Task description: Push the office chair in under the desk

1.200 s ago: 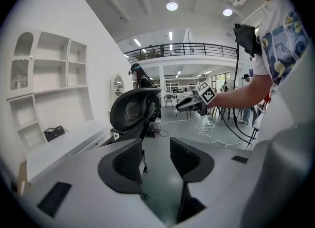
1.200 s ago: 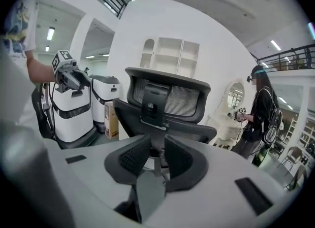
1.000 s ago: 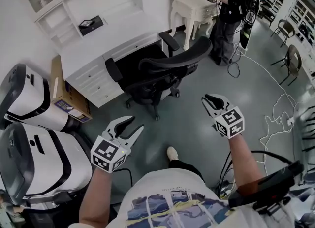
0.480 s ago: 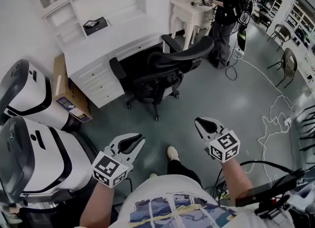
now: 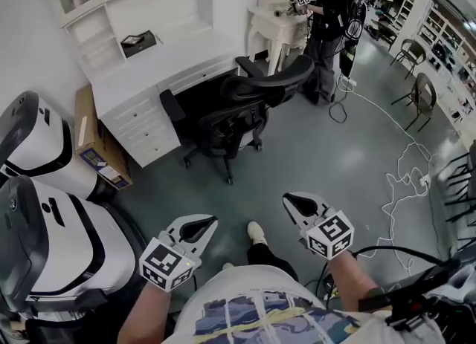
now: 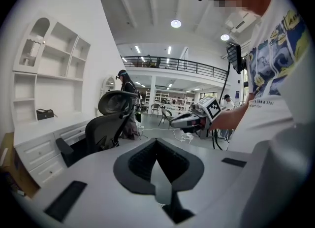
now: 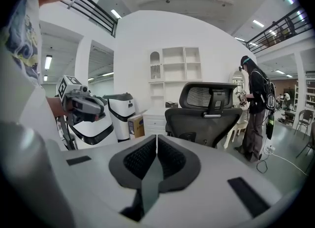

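The black office chair (image 5: 245, 105) stands at the white desk (image 5: 160, 64), its seat partly in the kneehole and its mesh back toward me. My left gripper (image 5: 209, 221) and right gripper (image 5: 289, 200) are held low near my body, well short of the chair and touching nothing. Both are shut and empty. The left gripper view has its jaws (image 6: 156, 141) pressed together, with the chair (image 6: 106, 121) far off at left. In the right gripper view the shut jaws (image 7: 156, 137) point at the chair's back (image 7: 211, 109).
Two big white machines (image 5: 44, 186) stand at my left, with a cardboard box (image 5: 93, 142) beside the desk. A person (image 5: 331, 15) stands by a small white table (image 5: 271, 19) behind the chair. Cables (image 5: 401, 179) lie on the grey floor at right.
Both grippers have drawn back toward my body, away from the chair. The left jaws went from open to shut, and the right jaws have closed up too.
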The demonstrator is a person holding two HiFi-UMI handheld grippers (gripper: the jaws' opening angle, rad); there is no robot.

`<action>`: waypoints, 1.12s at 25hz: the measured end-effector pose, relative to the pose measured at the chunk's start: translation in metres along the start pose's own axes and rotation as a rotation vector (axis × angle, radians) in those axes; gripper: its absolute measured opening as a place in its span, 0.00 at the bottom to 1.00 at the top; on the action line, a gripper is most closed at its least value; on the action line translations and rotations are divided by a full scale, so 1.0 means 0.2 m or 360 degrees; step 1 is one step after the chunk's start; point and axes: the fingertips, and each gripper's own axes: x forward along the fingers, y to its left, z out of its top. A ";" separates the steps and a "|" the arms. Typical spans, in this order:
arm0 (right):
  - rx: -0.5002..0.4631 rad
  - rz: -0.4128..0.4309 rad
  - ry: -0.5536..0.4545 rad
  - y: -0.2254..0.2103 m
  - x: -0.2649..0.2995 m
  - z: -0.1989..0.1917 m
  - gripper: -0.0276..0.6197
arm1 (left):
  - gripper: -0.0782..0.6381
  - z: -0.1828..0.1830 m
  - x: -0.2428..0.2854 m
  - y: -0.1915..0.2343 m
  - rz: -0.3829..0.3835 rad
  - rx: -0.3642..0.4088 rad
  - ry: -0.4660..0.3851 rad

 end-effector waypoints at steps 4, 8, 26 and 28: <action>-0.0036 0.0021 0.0006 0.11 -0.02 0.00 0.09 | 0.13 -0.03 -0.05 -0.06 -0.0067 0.0013 0.0000; -0.0055 0.0028 -0.0016 0.19 -0.04 0.03 0.09 | 0.13 -0.04 -0.10 -0.09 -0.0089 0.0017 -0.0001; -0.0103 0.0032 -0.0051 0.39 -0.03 0.07 0.08 | 0.13 -0.14 -0.24 -0.10 -0.0101 0.0023 0.0014; -0.0107 0.0049 -0.0051 0.41 -0.02 0.07 0.08 | 0.13 -0.15 -0.26 -0.09 -0.0087 0.0014 0.0016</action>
